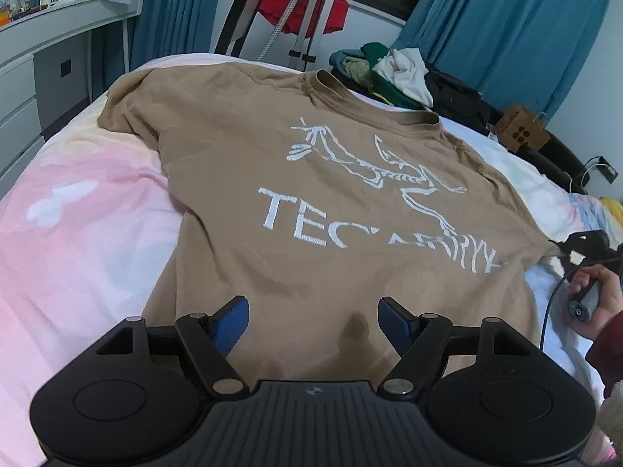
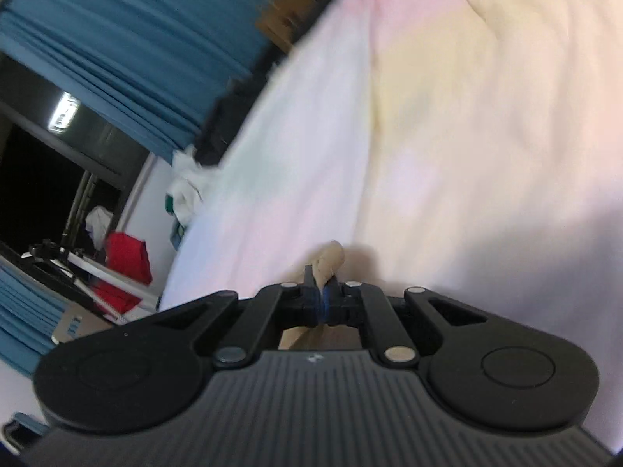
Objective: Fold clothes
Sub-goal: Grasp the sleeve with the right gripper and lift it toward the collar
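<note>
A tan T-shirt [image 1: 311,202] with a white printed logo lies spread flat on the bed, collar at the far side. My left gripper [image 1: 313,311] is open over the shirt's near hem, blue pads apart, holding nothing. My right gripper [image 2: 322,292] is shut on a bunched tip of the tan T-shirt [image 2: 329,260], seemingly its right sleeve. In the left wrist view the right gripper [image 1: 560,249] shows at the shirt's right edge, held by a hand. The right wrist view is tilted and blurred.
The bed [image 1: 78,214] has a pink, yellow and white cover. A pile of clothes [image 1: 389,74] lies at its far right corner. A white desk with drawers [image 1: 23,78] stands left. A tripod and red cloth [image 1: 303,7] stand behind. Blue curtains [image 1: 506,39] hang beyond.
</note>
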The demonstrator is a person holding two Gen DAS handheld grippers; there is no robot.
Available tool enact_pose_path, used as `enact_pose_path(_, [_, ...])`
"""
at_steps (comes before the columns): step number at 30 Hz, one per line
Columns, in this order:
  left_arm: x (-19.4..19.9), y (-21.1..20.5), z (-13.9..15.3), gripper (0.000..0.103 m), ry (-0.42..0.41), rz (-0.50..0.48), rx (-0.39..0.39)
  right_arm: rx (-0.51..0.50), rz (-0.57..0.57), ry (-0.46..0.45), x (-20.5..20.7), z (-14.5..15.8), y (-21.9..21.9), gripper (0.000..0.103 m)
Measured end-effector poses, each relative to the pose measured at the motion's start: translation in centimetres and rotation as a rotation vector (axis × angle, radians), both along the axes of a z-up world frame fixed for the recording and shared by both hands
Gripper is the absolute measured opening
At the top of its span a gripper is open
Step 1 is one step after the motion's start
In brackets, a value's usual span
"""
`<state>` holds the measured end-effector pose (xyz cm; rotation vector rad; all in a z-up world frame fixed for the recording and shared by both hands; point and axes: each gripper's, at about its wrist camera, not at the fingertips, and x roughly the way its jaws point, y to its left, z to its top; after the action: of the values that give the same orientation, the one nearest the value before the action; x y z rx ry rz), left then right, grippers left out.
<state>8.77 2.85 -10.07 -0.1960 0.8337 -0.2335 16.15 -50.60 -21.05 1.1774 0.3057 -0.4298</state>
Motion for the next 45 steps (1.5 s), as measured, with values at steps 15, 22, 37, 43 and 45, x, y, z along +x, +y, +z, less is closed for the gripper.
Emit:
enact_pose_path(15, [-0.1, -0.2, -0.3, 0.075, 0.003, 0.003, 0.0, 0.154, 0.175, -0.241, 4.6, -2.6, -1.3, 0.06])
enact_pose_path(22, [0.9, -0.3, -0.8, 0.075, 0.026, 0.012, -0.014, -0.173, 0.214, -0.113, 7.6, -0.3, 1.3, 0.033])
enact_pose_path(37, [0.6, 2.2, 1.8, 0.075, -0.057, 0.079, -0.087, -0.691, 0.119, -0.063, 9.2, 16.2, 14.7, 0.007])
enact_pose_path(43, [0.2, 5.8, 2.0, 0.075, -0.084, 0.17, -0.116, -0.853, 0.253, -0.009, 13.5, 17.4, 26.4, 0.008])
enact_pose_path(45, [0.2, 7.0, 1.9, 0.075, -0.09, 0.197, -0.131, -0.915, 0.313, 0.032, 14.9, 16.3, 30.4, 0.008])
